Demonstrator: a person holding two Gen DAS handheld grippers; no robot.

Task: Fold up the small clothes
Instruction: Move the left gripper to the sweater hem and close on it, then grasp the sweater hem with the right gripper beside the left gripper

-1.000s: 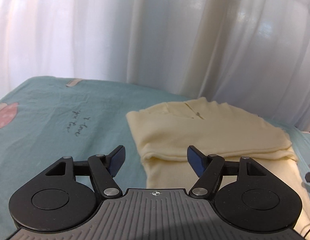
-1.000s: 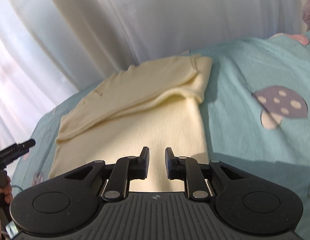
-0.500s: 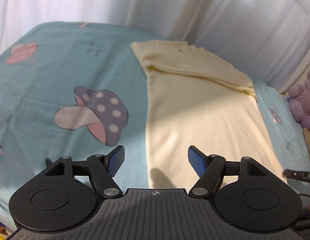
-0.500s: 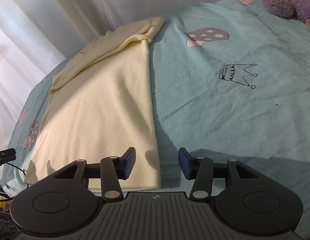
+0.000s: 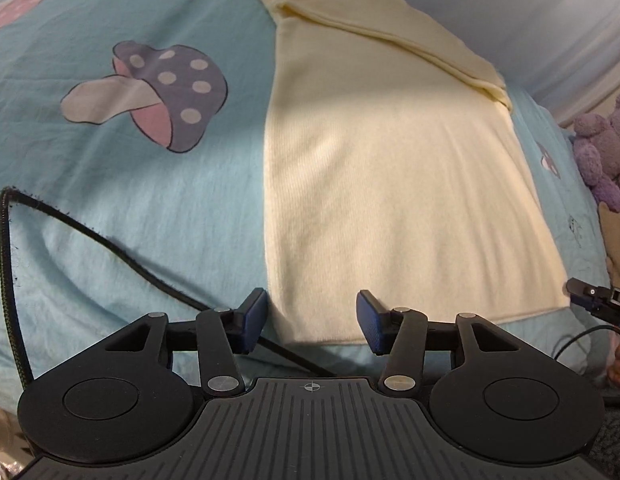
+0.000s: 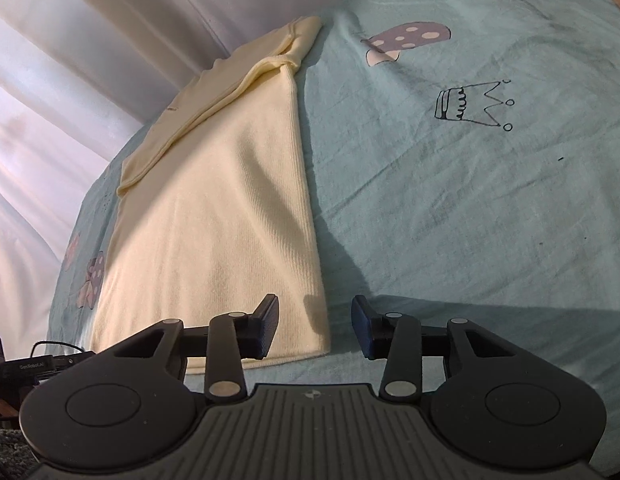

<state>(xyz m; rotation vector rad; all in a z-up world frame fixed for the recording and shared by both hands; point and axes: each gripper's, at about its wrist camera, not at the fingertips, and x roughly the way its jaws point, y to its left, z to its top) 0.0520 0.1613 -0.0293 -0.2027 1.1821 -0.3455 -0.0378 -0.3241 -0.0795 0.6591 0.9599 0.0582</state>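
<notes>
A pale yellow knit garment (image 5: 394,168) lies flat on the teal bedsheet (image 5: 109,200), its far end folded over into a band. My left gripper (image 5: 312,326) is open and empty, its jaws straddling the garment's near left corner. In the right wrist view the same garment (image 6: 229,216) runs away from me. My right gripper (image 6: 314,330) is open and empty, its jaws straddling the near right corner. The tip of the right gripper shows at the right edge of the left wrist view (image 5: 594,300).
A black braided cable (image 5: 109,240) loops over the sheet left of the garment and under my left gripper. Purple plush toys (image 5: 602,152) sit at the right. White curtains (image 6: 109,40) hang behind the bed. The sheet (image 6: 470,200) has mushroom and crown prints.
Both grippers have pulled back from the folded far end to the garment's near hem and lowered toward its two corners. The right gripper has opened from nearly shut.
</notes>
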